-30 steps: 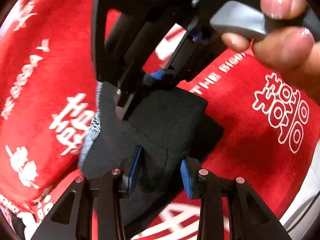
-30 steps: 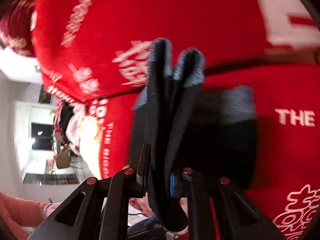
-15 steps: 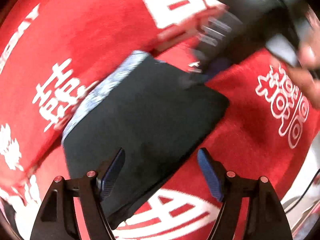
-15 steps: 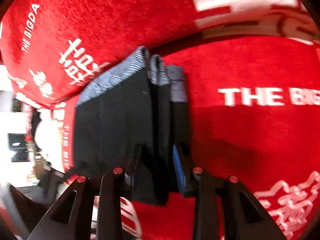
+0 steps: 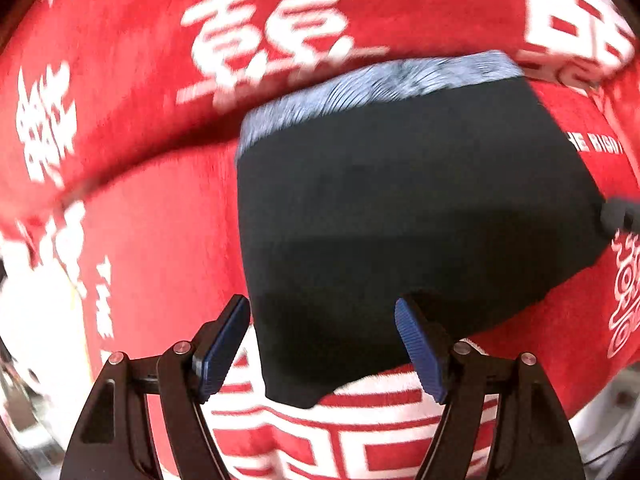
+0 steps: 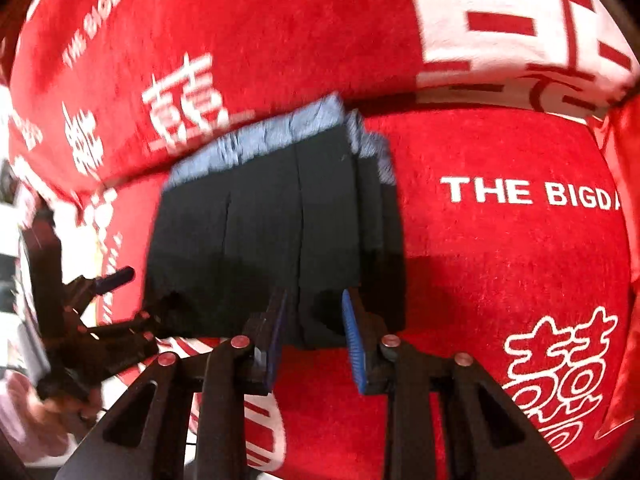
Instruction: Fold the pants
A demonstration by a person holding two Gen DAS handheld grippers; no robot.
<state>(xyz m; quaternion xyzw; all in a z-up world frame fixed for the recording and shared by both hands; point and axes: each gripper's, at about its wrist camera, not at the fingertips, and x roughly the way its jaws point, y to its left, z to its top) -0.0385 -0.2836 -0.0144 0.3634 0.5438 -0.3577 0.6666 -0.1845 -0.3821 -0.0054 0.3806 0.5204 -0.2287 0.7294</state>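
Folded black pants [image 5: 404, 216] flat on red blanket [image 5: 132, 216], directly ahead of left gripper [image 5: 322, 344] and just beyond its tips. Grey-blue waistband [image 5: 372, 88] at far edge, away from both grippers; near hem closest to left gripper. Long axis hard to call, bundle roughly square; layered fold edges stacked along the right side in right wrist view.

Left gripper wide apart, holding nothing, near hem lying between and under the blue pads [image 5: 224, 344]. Right gripper [image 6: 314, 336] apart too, narrower gap, straddling the right-hand folded edge of pants [image 6: 272, 232]; contact with cloth unclear, no clamp seen. Looks closer to the fabric than left, likely better placed for a next pinch or final pat-down.

Fold appears nearly complete, judging from compact shape.

Count: one pants, one blanket, two grippers.
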